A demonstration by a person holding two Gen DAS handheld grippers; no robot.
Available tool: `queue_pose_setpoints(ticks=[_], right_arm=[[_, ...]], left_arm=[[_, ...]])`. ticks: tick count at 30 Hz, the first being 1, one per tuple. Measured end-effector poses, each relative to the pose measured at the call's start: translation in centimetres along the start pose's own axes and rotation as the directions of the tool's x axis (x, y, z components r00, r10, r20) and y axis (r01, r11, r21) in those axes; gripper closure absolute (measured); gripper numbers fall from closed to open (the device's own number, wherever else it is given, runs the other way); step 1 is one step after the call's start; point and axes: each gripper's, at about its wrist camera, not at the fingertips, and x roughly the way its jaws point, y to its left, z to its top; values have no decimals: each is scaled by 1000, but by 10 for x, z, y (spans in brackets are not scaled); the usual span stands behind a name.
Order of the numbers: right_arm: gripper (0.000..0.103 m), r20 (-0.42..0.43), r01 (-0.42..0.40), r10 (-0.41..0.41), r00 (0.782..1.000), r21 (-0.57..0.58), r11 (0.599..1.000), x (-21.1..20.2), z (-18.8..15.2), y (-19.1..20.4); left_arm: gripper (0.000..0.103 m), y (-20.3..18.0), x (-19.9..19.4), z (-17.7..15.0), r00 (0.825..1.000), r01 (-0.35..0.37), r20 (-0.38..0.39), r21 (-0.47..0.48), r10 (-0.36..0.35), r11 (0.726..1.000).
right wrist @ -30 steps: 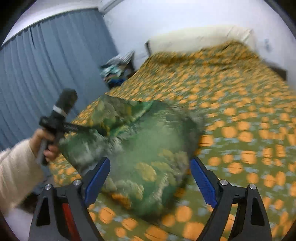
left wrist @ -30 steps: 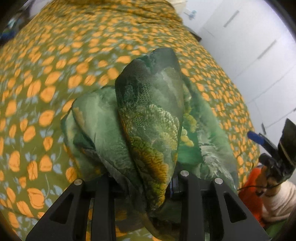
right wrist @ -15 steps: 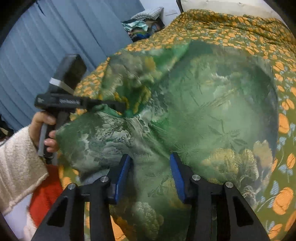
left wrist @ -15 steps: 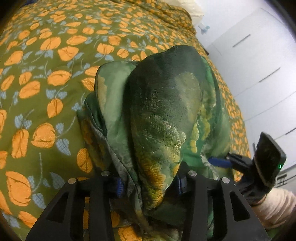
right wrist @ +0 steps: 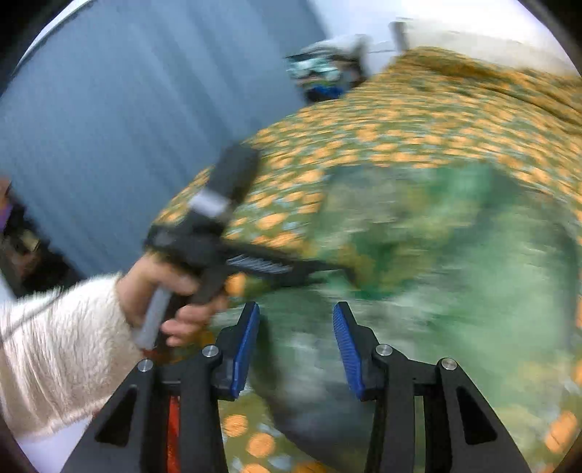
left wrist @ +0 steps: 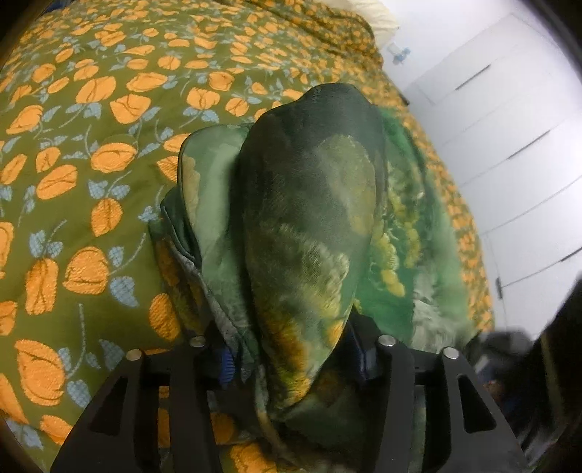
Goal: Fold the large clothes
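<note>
A green patterned garment [left wrist: 309, 218] lies bunched on the orange-flowered bedspread [left wrist: 91, 109]. One thick fold of it humps up between the jaws of my left gripper [left wrist: 294, 360]. Those jaws are opening, and the left blue pad shows bare beside the cloth. In the blurred right wrist view the garment [right wrist: 454, 273] spreads to the right. My right gripper [right wrist: 298, 338] is partly closed on a fold of it near the bed's edge. The left gripper [right wrist: 327, 271] reaches into the cloth from the left, held by a hand [right wrist: 163, 291] in a cream sleeve.
The bedspread [right wrist: 418, 120] runs back to a pillow [left wrist: 374, 14]. White wardrobe doors [left wrist: 509, 145] stand to the right of the bed, a grey-blue curtain [right wrist: 109, 127] to the left. A pile of clutter [right wrist: 323, 76] sits by the bed's far corner.
The left gripper sank with its fold onto the bed and its jaws spread wider. The right gripper came in wide open, closed on the cloth, then swung sideways, blurring its view.
</note>
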Motion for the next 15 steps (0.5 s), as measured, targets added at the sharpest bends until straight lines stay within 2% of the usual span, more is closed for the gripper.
queue_pose_setpoints(ticks=[3,4,5,7,10,11,12,13,14,15], right_arm=[[59,-49,10,-11,999,-16,1000,28,-20,7],[59,-54,15,-16,998,-15,1000,33,-27,7],[59,-59,24,-25,998,-23,999,38,-33,7],[59,-56,38,-40,998,-42,998,42,-39,9],[59,-44,60,-63,997,-66,996,46,-46,10],[59,-40,64,-67,997,-69,996,48,-46,10],[59,-36,70,-73,997,-74,995,51,-45,11],[59,-31,78,-81,996,-83,994,52,-46,11],[59,-26,86,-89,996,-92,992,54,-48,12],[59,-18,97,-100,995,-102,990,52,-56,18]], left_arm=[[39,6,-2,2,1000,-13,-23,-24,13,1000],[31,7,-6,2,1000,-21,-19,-30,20,999],[21,7,-14,3,998,-65,5,-26,66,998],[18,5,-27,5,994,-97,52,-15,97,995],[16,4,-39,15,993,-55,99,-50,60,997],[16,2,-39,19,993,-52,105,-56,57,997],[16,-1,-34,25,990,-81,110,-55,87,995],[21,-2,-29,28,987,-108,112,-60,114,992],[35,1,-21,33,985,-131,106,-82,139,988],[40,8,-12,37,988,-112,88,-132,124,985]])
